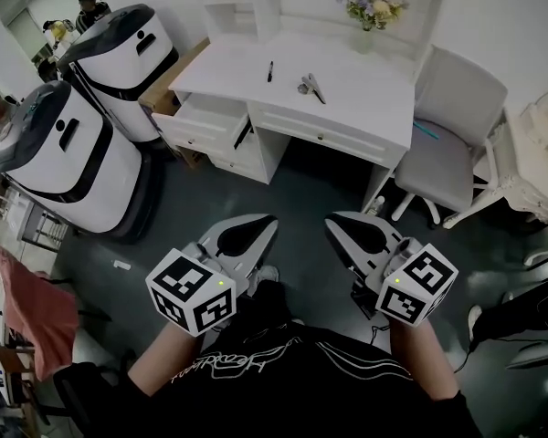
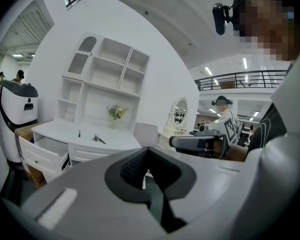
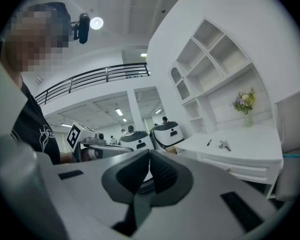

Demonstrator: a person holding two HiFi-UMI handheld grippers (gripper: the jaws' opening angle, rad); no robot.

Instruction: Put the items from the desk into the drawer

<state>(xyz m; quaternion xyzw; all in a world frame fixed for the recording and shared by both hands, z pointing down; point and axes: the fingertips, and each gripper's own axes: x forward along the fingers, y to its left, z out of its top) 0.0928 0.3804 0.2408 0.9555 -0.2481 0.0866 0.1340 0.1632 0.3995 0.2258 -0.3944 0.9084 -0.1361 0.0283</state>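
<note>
A white desk [image 1: 365, 99] stands well ahead of me. On its top lie a black pen [image 1: 270, 70] and a small grey metal tool [image 1: 310, 86]. The desk's left drawer [image 1: 205, 117] is pulled open. My left gripper [image 1: 256, 223] and right gripper [image 1: 340, 223] are held side by side close to my body, far short of the desk. Both are shut with nothing between the pads. The left gripper view shows the pen [image 2: 79, 133], the tool [image 2: 98, 139] and the open drawer [image 2: 42, 153] in the distance. Both items, the pen [image 3: 209, 142] and the tool [image 3: 224, 145], also appear in the right gripper view.
A vase of flowers [image 1: 373, 9] sits at the back of the desk under white shelves. A white chair [image 1: 452, 126] stands to the desk's right. Two large white robots [image 1: 73, 153] stand at the left. Dark floor lies between me and the desk.
</note>
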